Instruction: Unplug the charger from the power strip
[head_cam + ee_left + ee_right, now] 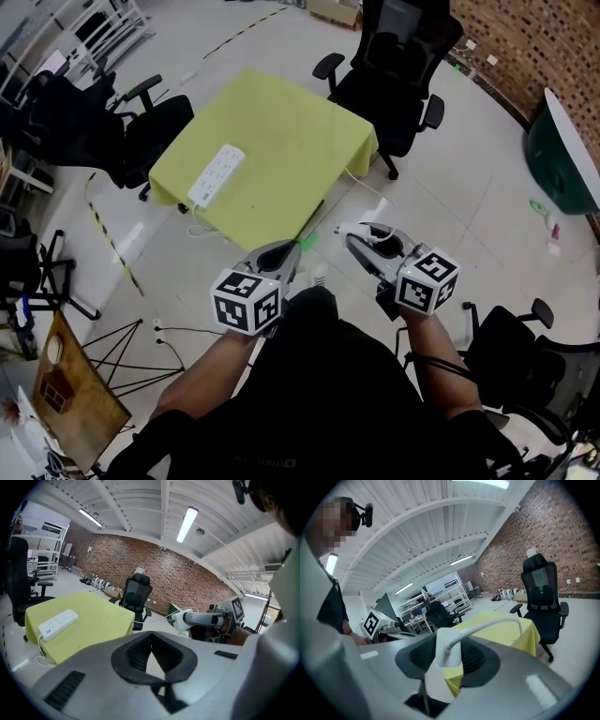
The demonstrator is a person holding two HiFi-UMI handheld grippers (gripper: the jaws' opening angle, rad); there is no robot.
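A white power strip point(217, 174) lies on the left part of the yellow-green table point(291, 141), and it also shows in the left gripper view point(57, 623). Both grippers hang in front of the person, back from the table's near corner. My right gripper point(354, 239) is shut on a white charger point(444, 667), clear of the strip. The charger's white cable point(487, 626) arcs away toward the table. The left gripper view shows the charger point(180, 619) at the right gripper's tip. My left gripper point(284, 251) is shut, its pads point(133, 656) meeting with nothing between them.
A black office chair point(394, 66) stands behind the table and another point(141, 131) at its left. A dark green object point(562, 150) stands at the right edge. Black stand legs point(122, 347) and a wooden board point(66, 394) are at the lower left. A white cord point(202, 230) hangs below the table's edge.
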